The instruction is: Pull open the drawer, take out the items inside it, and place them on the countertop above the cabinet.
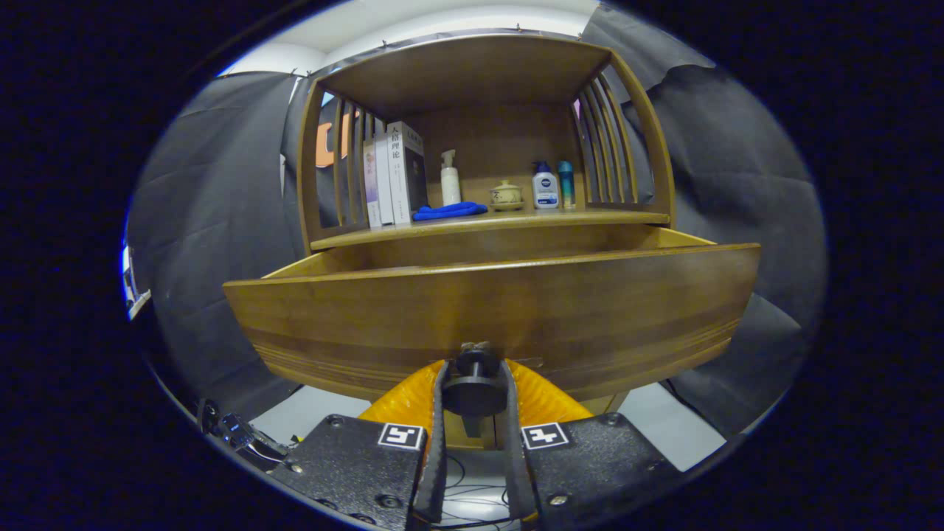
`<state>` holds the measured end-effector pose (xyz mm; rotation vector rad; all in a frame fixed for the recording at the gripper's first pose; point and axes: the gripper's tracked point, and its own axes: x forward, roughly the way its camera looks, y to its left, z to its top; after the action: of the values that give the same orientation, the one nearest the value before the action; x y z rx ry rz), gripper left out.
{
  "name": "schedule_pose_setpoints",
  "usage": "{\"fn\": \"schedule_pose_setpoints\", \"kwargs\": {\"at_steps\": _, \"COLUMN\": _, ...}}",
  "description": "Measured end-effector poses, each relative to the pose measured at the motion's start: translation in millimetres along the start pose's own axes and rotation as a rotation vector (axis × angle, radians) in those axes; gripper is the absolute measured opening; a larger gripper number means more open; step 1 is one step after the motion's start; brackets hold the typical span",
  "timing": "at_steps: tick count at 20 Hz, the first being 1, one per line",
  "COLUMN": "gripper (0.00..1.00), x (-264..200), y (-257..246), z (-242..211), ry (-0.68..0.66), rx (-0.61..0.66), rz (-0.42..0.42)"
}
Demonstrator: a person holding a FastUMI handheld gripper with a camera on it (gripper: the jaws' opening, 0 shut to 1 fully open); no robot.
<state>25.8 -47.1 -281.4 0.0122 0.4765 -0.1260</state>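
Gripper (473, 391) fingers are nearly closed, both pressing the sides of the one round knob (473, 389) on the drawer (501, 310), which stands pulled out below the countertop (494, 220). On the countertop: three books (394, 177), three bottles (450, 178), one blue cloth (448, 212), one lidded cup (507, 195).

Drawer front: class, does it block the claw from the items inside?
Yes. The claw is shut on the knob, and the raised drawer front stands between it and the hidden drawer interior.
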Motion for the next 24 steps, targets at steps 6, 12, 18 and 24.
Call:
{"fn": "schedule_pose_setpoints", "kwargs": {"at_steps": 6, "gripper": 0.35, "x": -16.5, "y": 0.4, "z": -8.6, "ry": 0.019, "rx": -0.002, "rz": 0.012}}
{"fn": "schedule_pose_setpoints", "kwargs": {"at_steps": 12, "gripper": 0.50, "x": -29.7, "y": 2.4, "z": -10.0, "ry": 0.120, "rx": -0.001, "rz": 0.038}}
{"fn": "schedule_pose_setpoints", "kwargs": {"at_steps": 18, "gripper": 0.75, "x": -63.5, "y": 19.9, "z": 28.0, "ry": 0.138, "rx": -0.019, "rz": 0.114}}
{"fn": "schedule_pose_setpoints", "kwargs": {"at_steps": 24, "gripper": 0.81, "x": -53.4, "y": 40.1, "z": 88.9, "ry": 0.159, "rx": 0.033, "rz": 0.199}}
